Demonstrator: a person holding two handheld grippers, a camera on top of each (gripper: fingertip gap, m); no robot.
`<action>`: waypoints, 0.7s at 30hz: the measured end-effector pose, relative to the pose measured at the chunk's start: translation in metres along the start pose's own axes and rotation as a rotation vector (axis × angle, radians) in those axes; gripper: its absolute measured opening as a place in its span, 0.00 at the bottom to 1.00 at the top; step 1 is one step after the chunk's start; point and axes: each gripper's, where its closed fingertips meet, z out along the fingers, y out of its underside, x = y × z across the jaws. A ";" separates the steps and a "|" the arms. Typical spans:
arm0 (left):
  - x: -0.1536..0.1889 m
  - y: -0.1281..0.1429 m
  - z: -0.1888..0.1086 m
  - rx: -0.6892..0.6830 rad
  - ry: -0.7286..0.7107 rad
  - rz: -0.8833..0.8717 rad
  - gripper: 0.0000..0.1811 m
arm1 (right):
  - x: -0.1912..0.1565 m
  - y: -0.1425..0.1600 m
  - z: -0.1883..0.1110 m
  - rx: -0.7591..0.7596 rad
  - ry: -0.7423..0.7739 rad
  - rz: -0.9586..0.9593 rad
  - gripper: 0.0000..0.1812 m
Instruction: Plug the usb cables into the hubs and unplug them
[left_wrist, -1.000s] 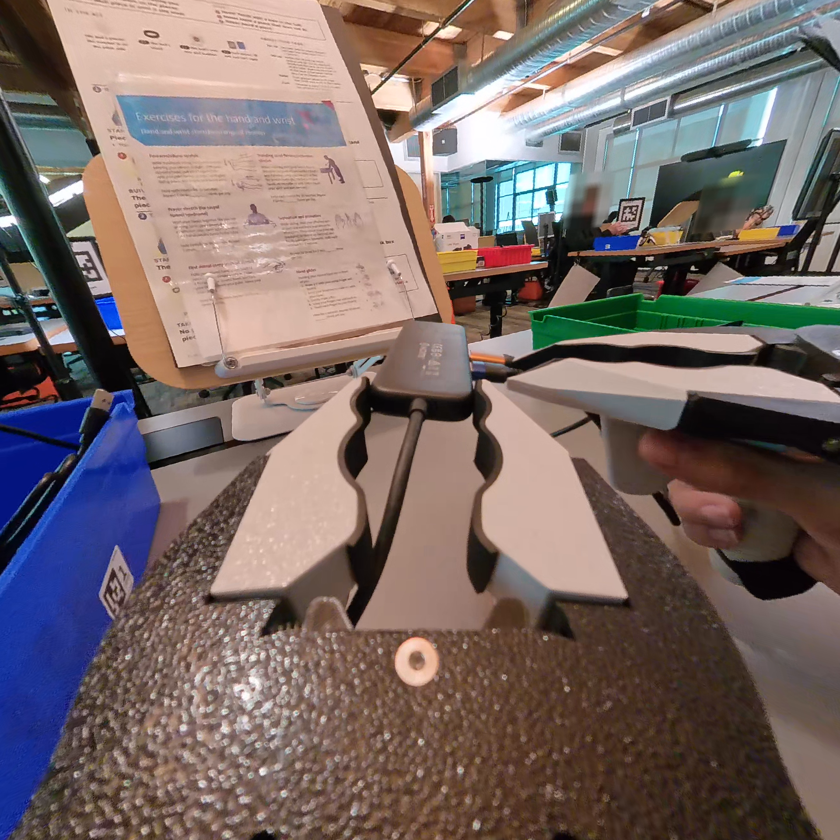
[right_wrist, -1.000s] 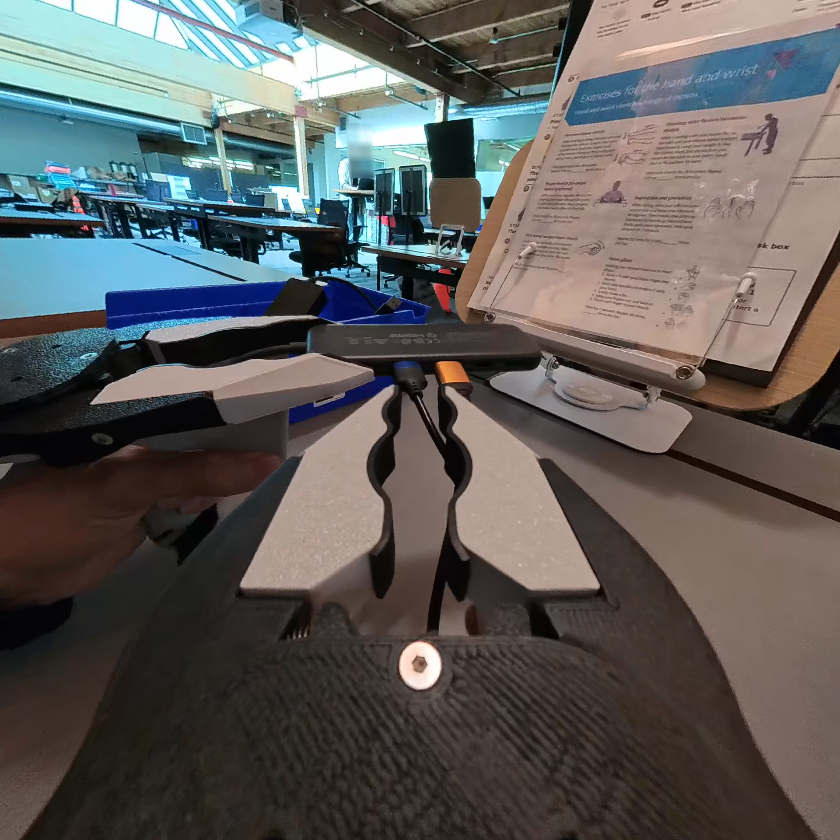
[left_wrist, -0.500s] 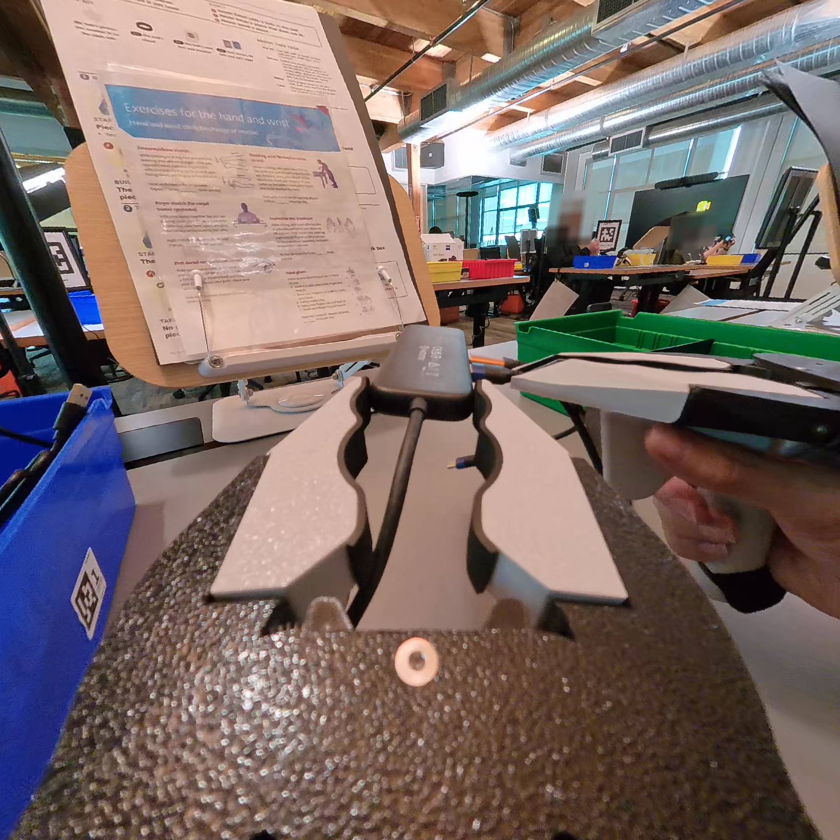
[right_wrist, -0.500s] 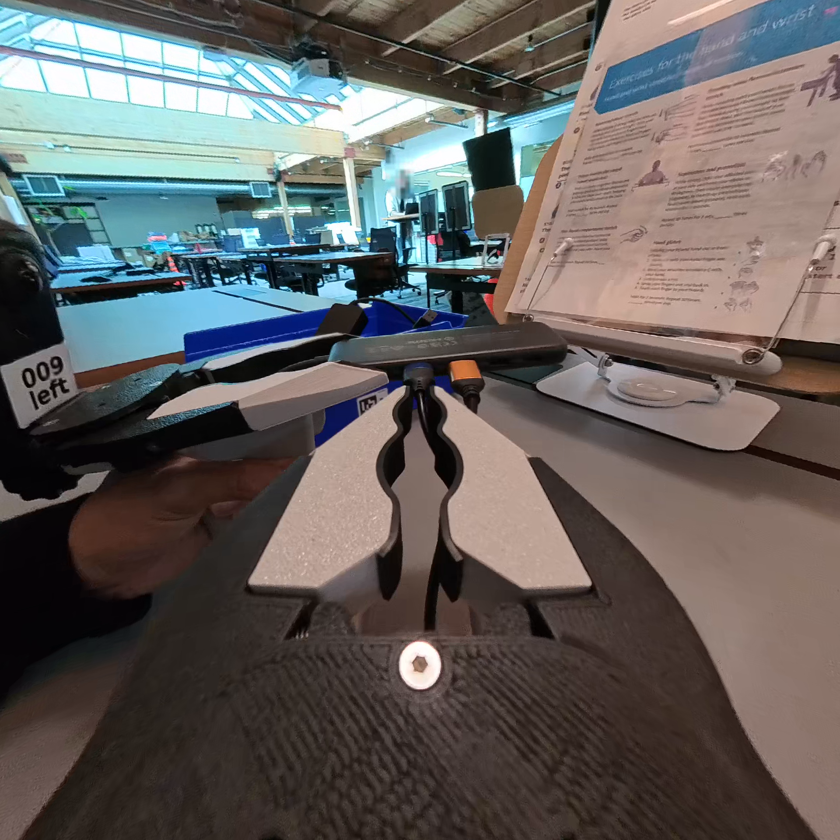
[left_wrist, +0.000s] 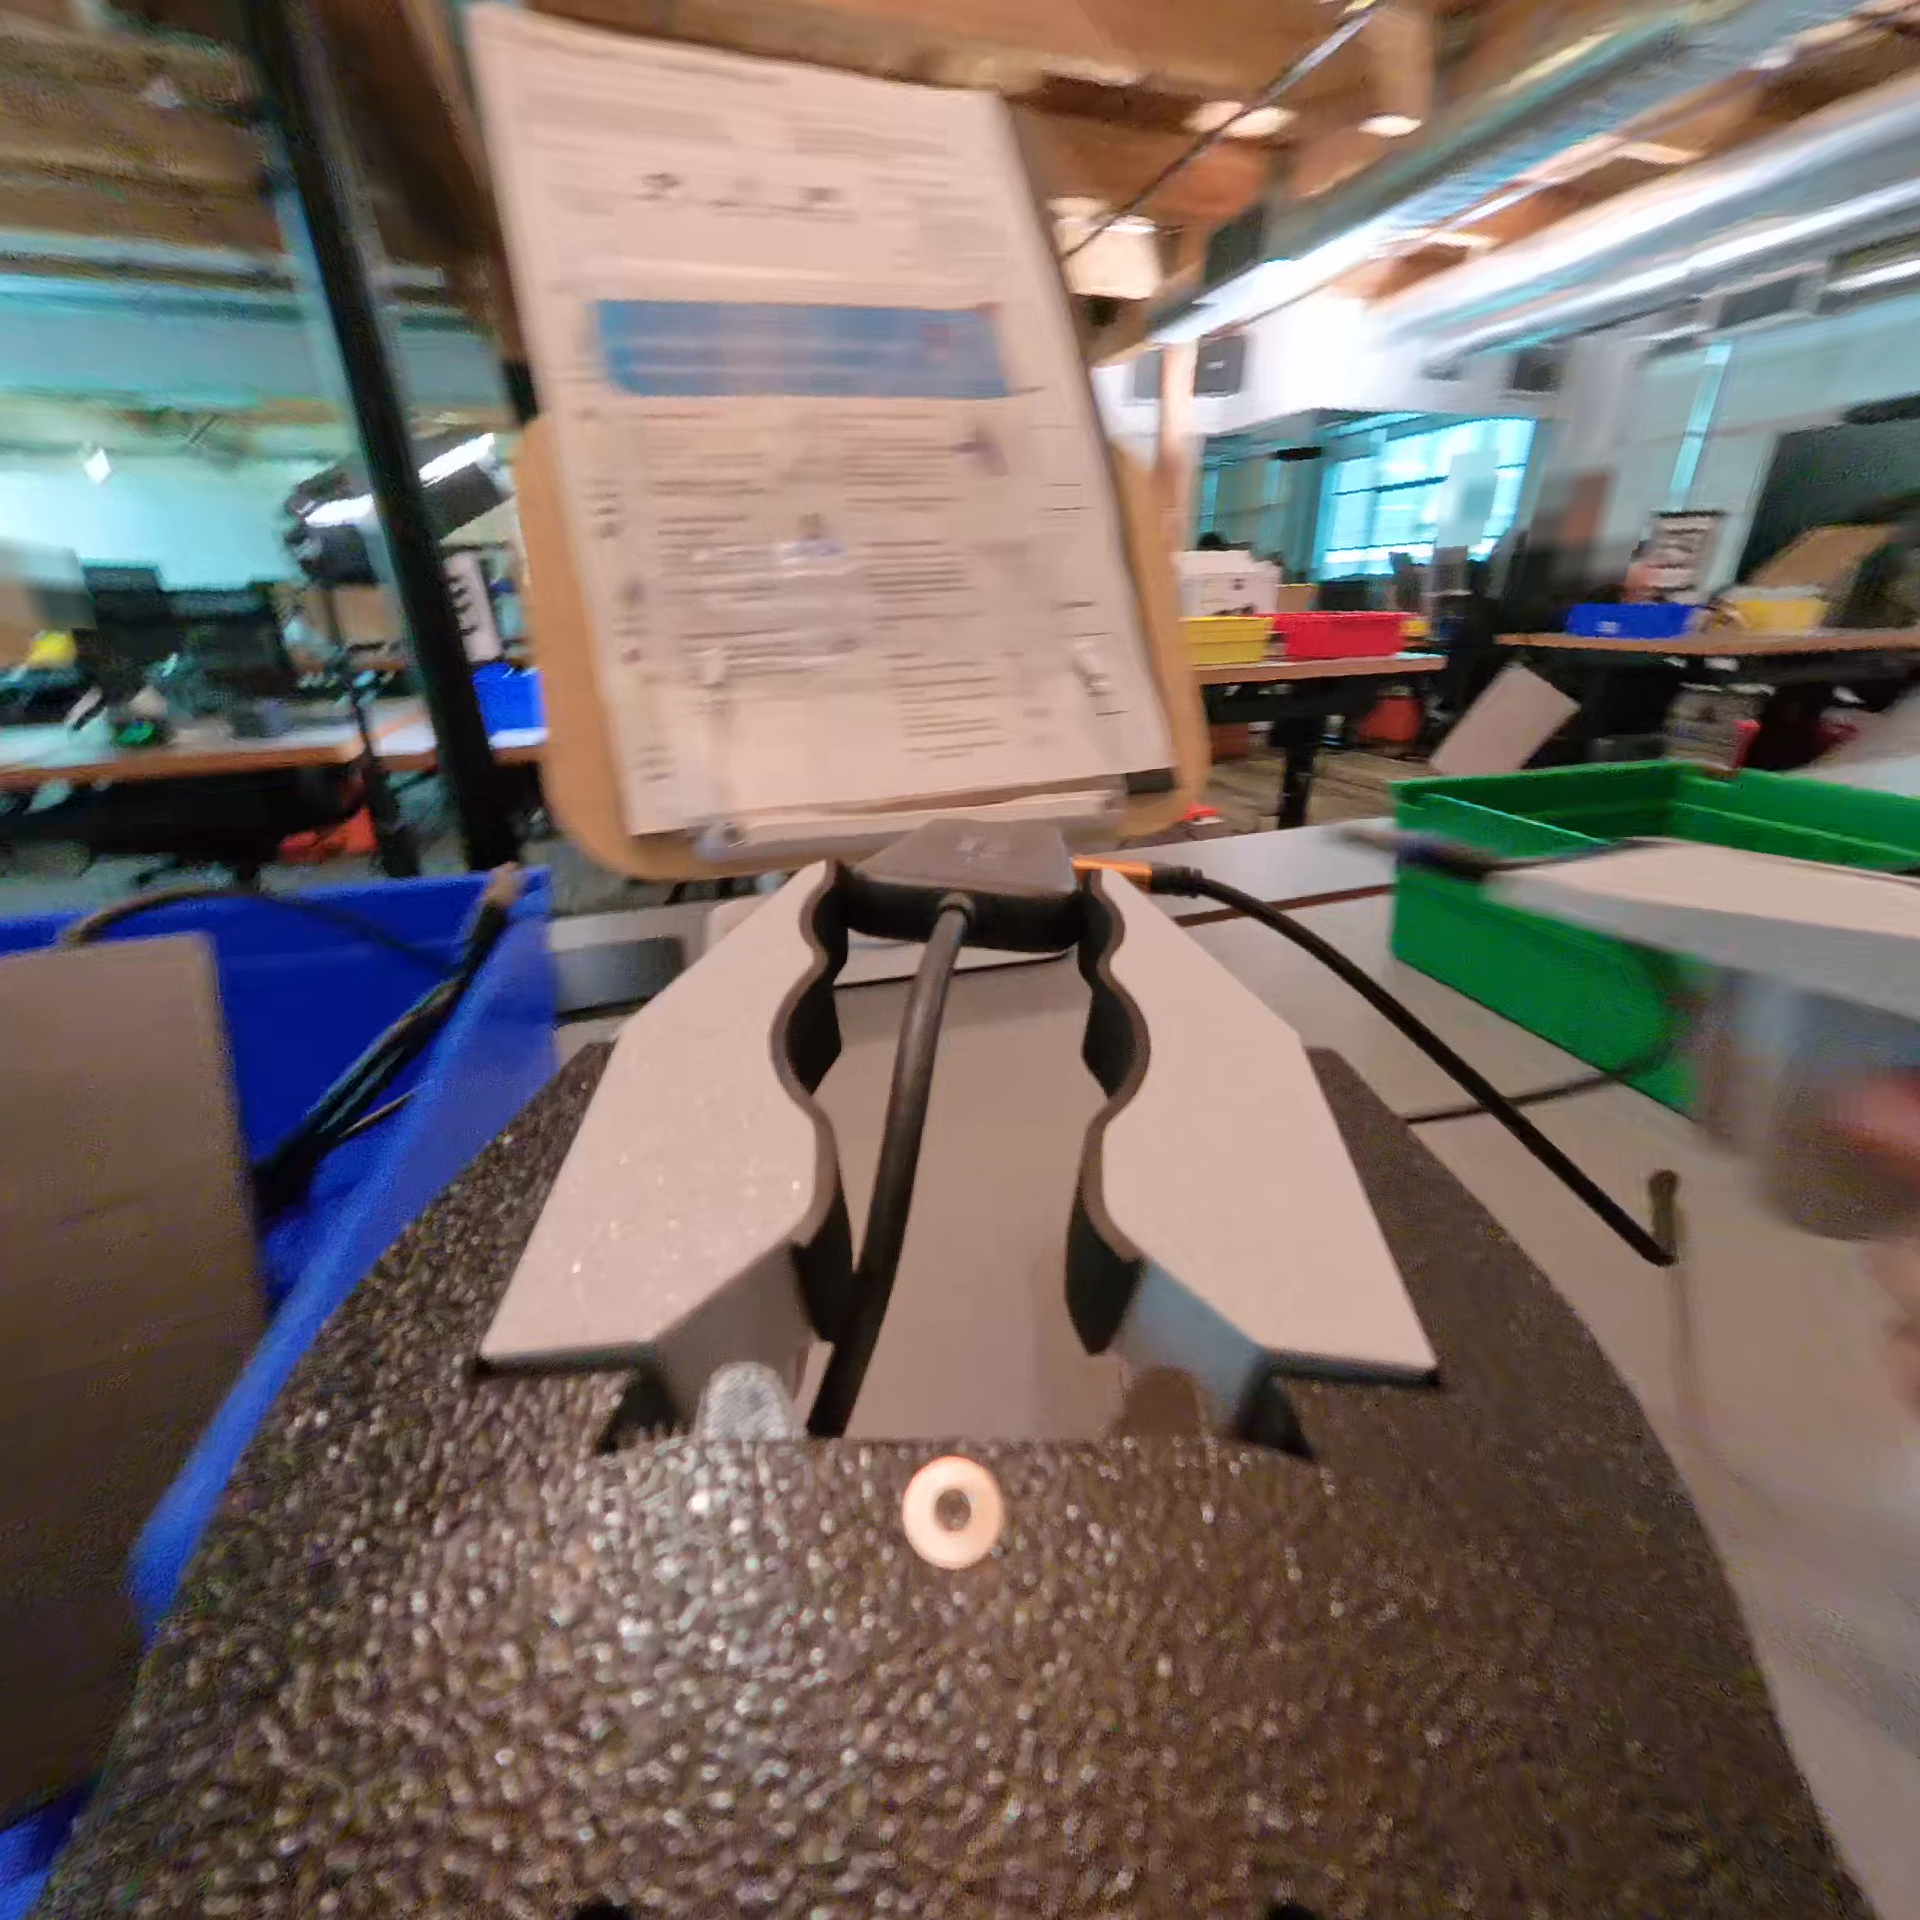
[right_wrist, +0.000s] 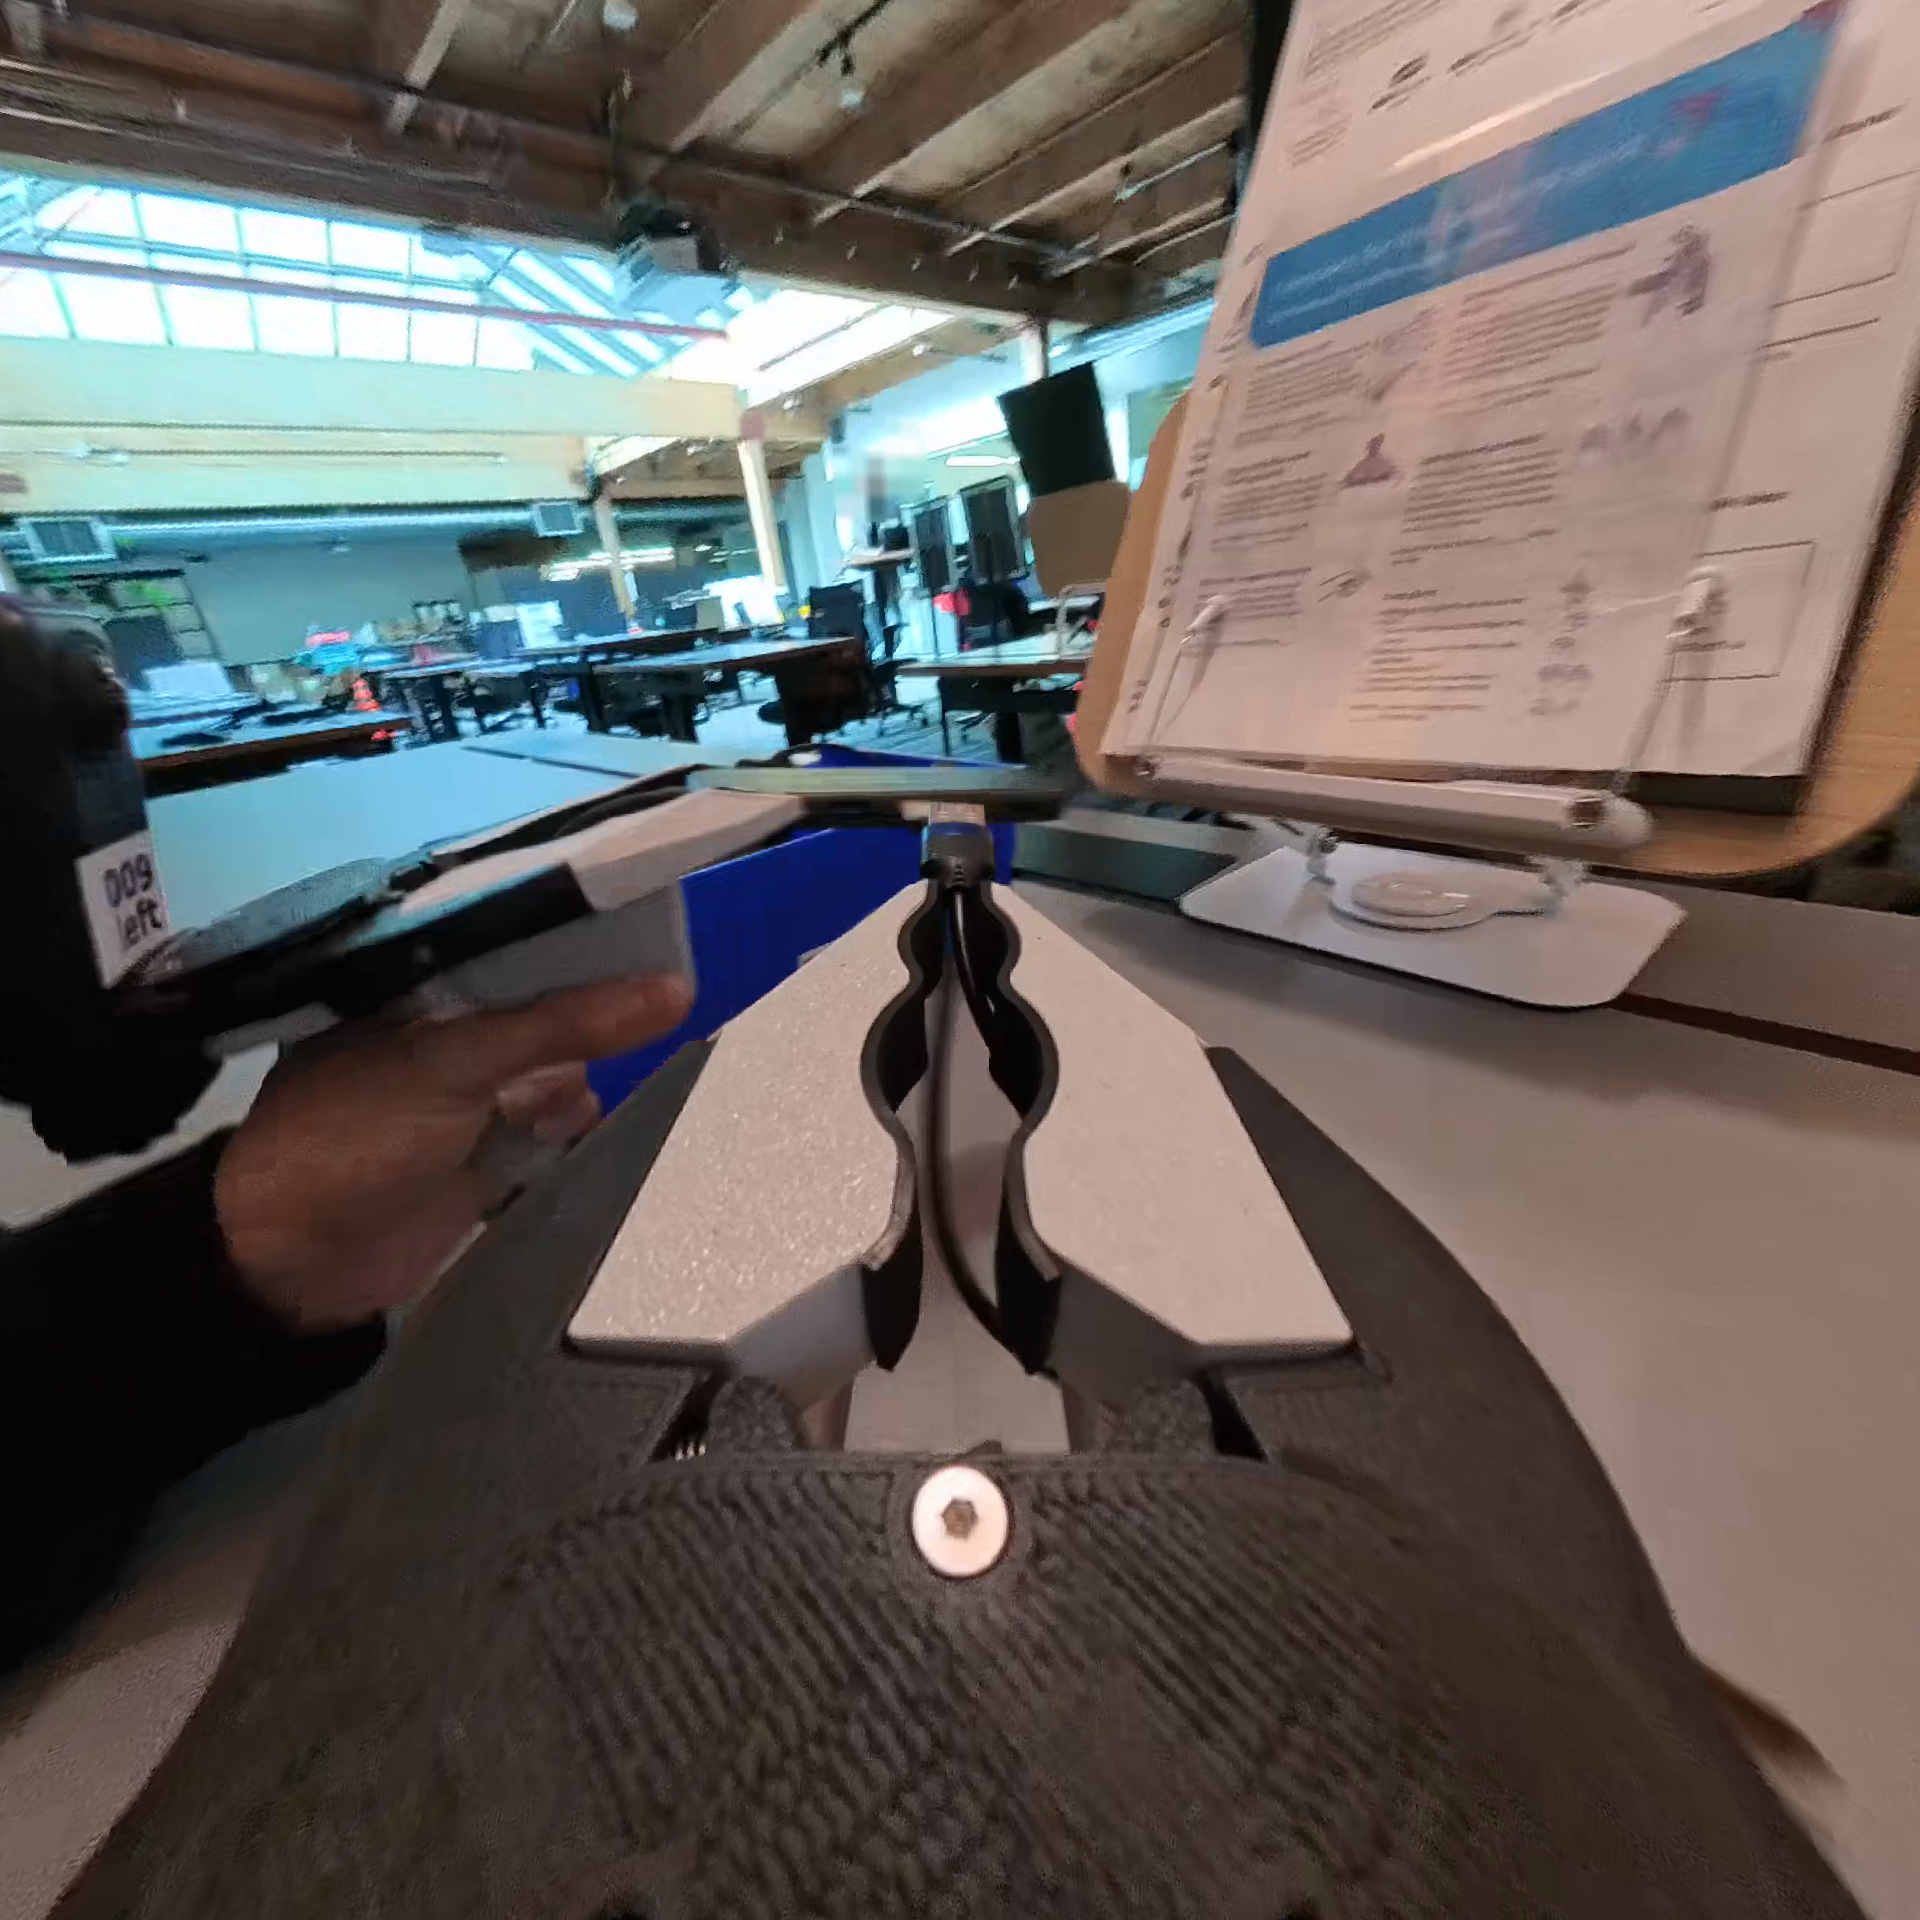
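My left gripper (left_wrist: 961, 914) is shut on the near end of a black USB hub (left_wrist: 966, 868), held above the table. The hub's own cable hangs down between the fingers. An orange-tipped plug (left_wrist: 1117, 871) sits in the hub's right side, and its black cable trails to the table. My right gripper (right_wrist: 951, 894) is shut on a blue-tipped USB plug (right_wrist: 951, 847), whose cable runs back between the fingers. In the left wrist view the right gripper (left_wrist: 1455, 868) is blurred and holds the blue plug apart from the hub. The hub (right_wrist: 873, 779) shows edge-on in the right wrist view, held by the left gripper (right_wrist: 748, 805).
A blue bin (left_wrist: 343, 997) with cables stands at the left, also seen in the right wrist view (right_wrist: 790, 914). A green bin (left_wrist: 1558, 935) stands at the right. A wooden document stand (left_wrist: 831, 520) with papers rises behind the hub. A grey box (left_wrist: 104, 1247) is at the near left.
My right gripper has pulled away to the right with the blue plug, which is now out of the hub. The orange plug stays in. Both views are blurred by motion.
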 end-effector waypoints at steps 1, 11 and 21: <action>-0.018 0.002 0.000 -0.019 -0.025 -0.044 0.24 | 0.005 -0.002 -0.006 0.008 0.009 -0.015 0.02; 0.018 -0.008 -0.005 0.041 0.199 -0.050 0.24 | 0.013 -0.130 -0.080 0.059 0.069 -0.257 0.02; 0.023 -0.011 -0.006 0.047 0.245 -0.100 0.24 | 0.143 -0.117 -0.164 0.027 0.400 -0.113 0.02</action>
